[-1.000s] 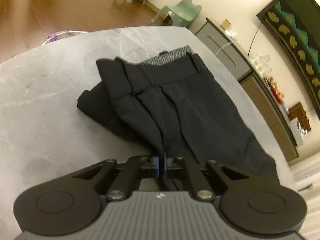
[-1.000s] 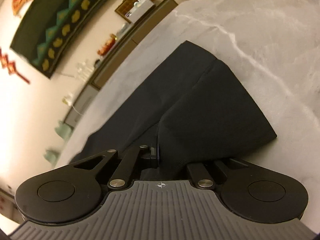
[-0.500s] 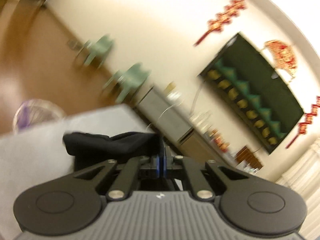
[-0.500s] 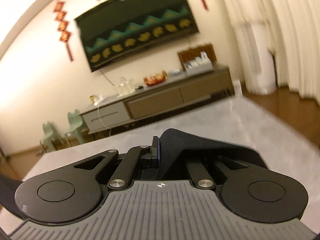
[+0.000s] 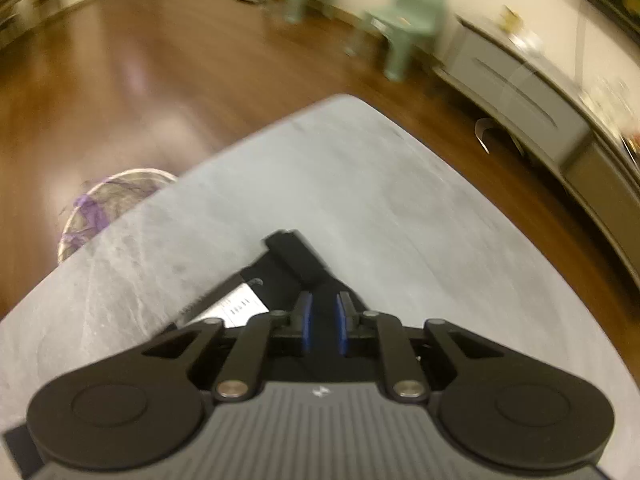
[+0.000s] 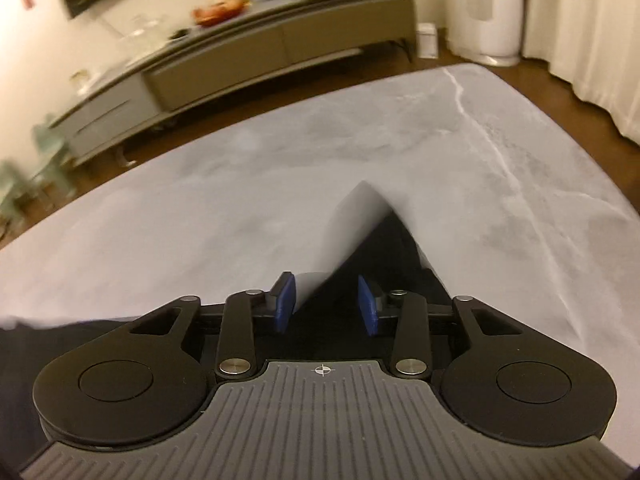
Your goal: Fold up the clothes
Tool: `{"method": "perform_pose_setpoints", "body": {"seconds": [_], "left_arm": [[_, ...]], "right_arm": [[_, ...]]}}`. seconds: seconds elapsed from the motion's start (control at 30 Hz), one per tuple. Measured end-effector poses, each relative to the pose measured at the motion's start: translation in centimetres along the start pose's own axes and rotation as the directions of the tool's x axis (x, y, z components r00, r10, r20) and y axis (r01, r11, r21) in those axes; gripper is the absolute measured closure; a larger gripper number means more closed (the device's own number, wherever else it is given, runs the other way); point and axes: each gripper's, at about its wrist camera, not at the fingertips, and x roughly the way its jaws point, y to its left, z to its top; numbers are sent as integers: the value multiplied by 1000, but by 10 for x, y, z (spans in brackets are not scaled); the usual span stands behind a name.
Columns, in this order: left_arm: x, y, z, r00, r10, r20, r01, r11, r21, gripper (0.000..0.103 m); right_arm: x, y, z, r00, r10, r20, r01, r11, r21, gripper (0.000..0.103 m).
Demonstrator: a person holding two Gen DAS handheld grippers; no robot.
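Note:
A black garment (image 5: 294, 258) lies on the grey marble table (image 5: 360, 184) right in front of my left gripper (image 5: 324, 322). Its waistband tip points away and a white label (image 5: 234, 308) shows on its left side. The blue pads (image 5: 306, 320) stand a narrow gap apart, with dark cloth lying between them. In the right wrist view a corner of the same black garment (image 6: 390, 240), blurred, rises just ahead of my right gripper (image 6: 326, 306). That gripper is open wide, and cloth lies loose between its pads (image 6: 285, 304). Most of the garment is hidden under both grippers.
A round basket (image 5: 108, 208) with purple bits stands on the wooden floor beyond the table's left edge. Green chairs (image 5: 408, 12) and a long sideboard (image 5: 520, 92) line the far wall. The right view shows table (image 6: 200, 208), the sideboard (image 6: 280, 40) and curtains (image 6: 580, 20).
Both grippers were shut on the garment, lifted and swung it up, then came down to the table. Both have now opened, the right one wider.

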Motion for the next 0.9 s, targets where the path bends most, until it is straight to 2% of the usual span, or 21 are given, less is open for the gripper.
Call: {"method": "perform_pose_setpoints", "body": {"seconds": [0.17,0.27,0.37,0.43,0.53,0.6,0.63,0.73,0.8,0.9], "left_arm": [[-38,34,-26,991,-89,96,83,995,57,82],[-64,52,-48,979,-171,114,157,980,124,76],[-83,67,-76,970,-208,123,187,969,158,69],[-85,84,-93,974,-185,133,165,975,152,62],[-79,122,-110,985,-143,95,136,987,83,60],[-78,152,-115,986,-145,84,143,989,27,61],[-78,166,-117,985,-148,84,149,989,-1,61],[-77,191,-125,983,-156,92,160,986,-38,60],[-71,189,-129,987,-150,65,151,988,-11,60],[-69,176,-132,993,-88,75,82,994,75,61]], "right_arm": [[31,-14,-8,996,-73,49,72,997,8,58],[43,-21,-14,991,-108,72,109,994,0,58],[25,-5,-36,999,-35,20,37,994,-106,53],[18,7,-53,1000,-1,-19,-3,983,-184,49],[25,21,-78,996,-87,-17,75,932,-354,49],[25,22,-79,989,-146,23,143,906,-399,49],[26,22,-78,987,-161,29,159,901,-405,48],[35,16,-76,991,-134,-29,117,934,-339,47],[41,13,-75,991,-114,-66,90,952,-293,47],[49,9,-72,992,-108,-65,87,960,-267,42]]}}
